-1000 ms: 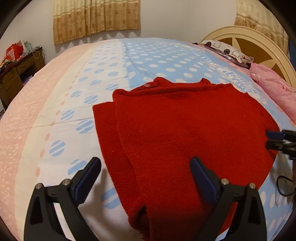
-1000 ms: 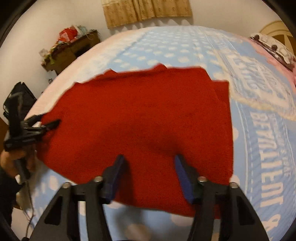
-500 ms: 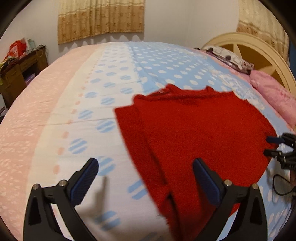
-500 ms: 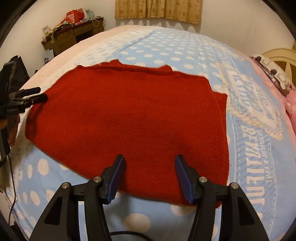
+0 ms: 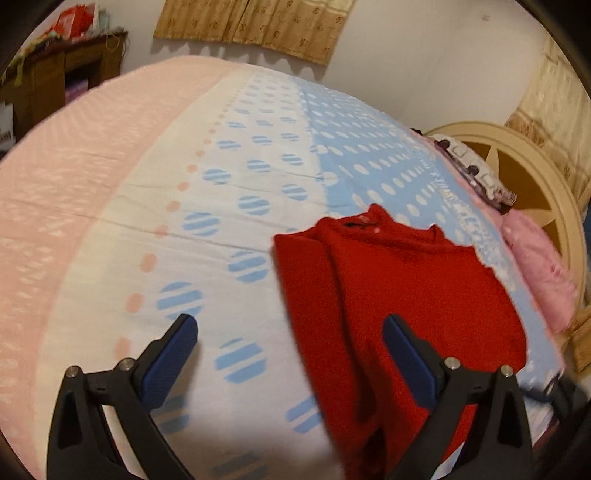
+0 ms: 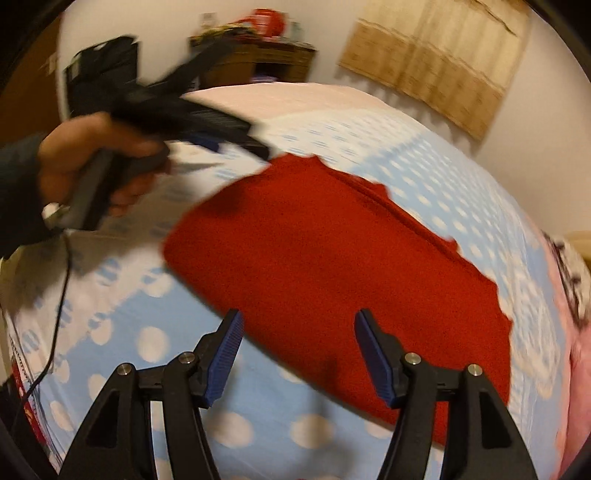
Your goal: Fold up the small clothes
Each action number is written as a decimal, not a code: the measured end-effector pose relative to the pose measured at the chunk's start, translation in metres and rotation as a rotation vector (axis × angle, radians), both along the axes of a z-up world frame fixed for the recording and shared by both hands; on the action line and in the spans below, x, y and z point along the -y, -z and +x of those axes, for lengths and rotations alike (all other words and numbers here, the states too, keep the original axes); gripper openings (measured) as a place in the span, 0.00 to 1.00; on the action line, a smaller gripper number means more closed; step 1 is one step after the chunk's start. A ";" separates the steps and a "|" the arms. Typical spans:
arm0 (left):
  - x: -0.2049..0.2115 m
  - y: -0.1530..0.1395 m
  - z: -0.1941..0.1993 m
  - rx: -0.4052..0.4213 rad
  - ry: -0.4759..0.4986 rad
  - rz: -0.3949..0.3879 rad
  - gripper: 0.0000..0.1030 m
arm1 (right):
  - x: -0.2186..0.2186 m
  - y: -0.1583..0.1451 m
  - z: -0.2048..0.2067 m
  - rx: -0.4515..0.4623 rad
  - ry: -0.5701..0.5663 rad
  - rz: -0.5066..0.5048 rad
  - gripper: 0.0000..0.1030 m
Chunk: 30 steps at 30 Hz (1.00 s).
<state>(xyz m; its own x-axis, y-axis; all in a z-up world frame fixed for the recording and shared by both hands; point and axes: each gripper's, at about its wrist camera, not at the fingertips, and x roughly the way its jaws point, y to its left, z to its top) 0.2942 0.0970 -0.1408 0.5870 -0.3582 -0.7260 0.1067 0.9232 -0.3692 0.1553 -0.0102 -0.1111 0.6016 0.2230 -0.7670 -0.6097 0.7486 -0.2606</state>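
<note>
Left wrist view: left gripper [image 5: 290, 338] spread wide, nothing between the pads, hanging above the bedspread [image 5: 221, 192] with the red sweater [image 5: 399, 295] under its right finger. Right wrist view: right gripper [image 6: 297, 354] likewise parted and empty, poised over the sweater's near edge; whether it touches the cloth cannot be told. Sweater lies flat on the blue dotted part of the bedspread, one side strip already turned in over the body, its fold line running as a ridge along the far side in the right view. Judgement: task partway, side folds in, garment a rough rectangle; a cross fold to halve it, and perhaps a tidy, look to be what is left. Both views blurred, so the edges are hard to read. Around: pink pillow [image 5: 539, 269] and patterned pillow [image 5: 472, 173] by the cream headboard [image 5: 535, 173], well apart from the sweater; cluttered wooden desk [image 6: 258, 62] against the far wall; curtain [image 5: 251, 26] above. Nothing lies on the sweater. A trailing black cable [image 6: 59, 295] near the person's hand [image 6: 92, 158] could snag the cloth.
</note>
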 end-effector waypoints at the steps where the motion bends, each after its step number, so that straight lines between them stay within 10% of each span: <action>1: 0.002 0.000 0.003 -0.007 0.010 -0.018 0.95 | -0.013 0.003 -0.005 0.008 -0.025 -0.009 0.62; 13: 0.012 0.017 0.028 -0.060 0.038 -0.093 0.91 | -0.097 0.049 -0.024 0.116 -0.142 -0.173 0.62; 22: 0.007 0.025 0.037 -0.072 0.069 -0.189 0.47 | -0.090 0.051 -0.007 0.143 -0.072 -0.125 0.62; 25: 0.010 0.028 0.042 -0.077 0.057 -0.207 0.41 | -0.090 0.049 0.006 0.144 -0.061 -0.120 0.29; 26: 0.011 0.028 0.042 -0.080 0.058 -0.209 0.23 | -0.090 0.049 0.007 0.140 -0.057 -0.119 0.18; 30: 0.011 0.029 0.041 -0.090 0.071 -0.230 0.15 | -0.083 0.040 0.006 0.131 -0.061 -0.077 0.12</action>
<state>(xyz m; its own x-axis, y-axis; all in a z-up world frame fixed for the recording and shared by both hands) 0.3348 0.0856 -0.1696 0.4911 -0.5582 -0.6687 0.1256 0.8050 -0.5798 0.1609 0.0726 -0.1510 0.6849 0.2054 -0.6991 -0.6103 0.6858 -0.3964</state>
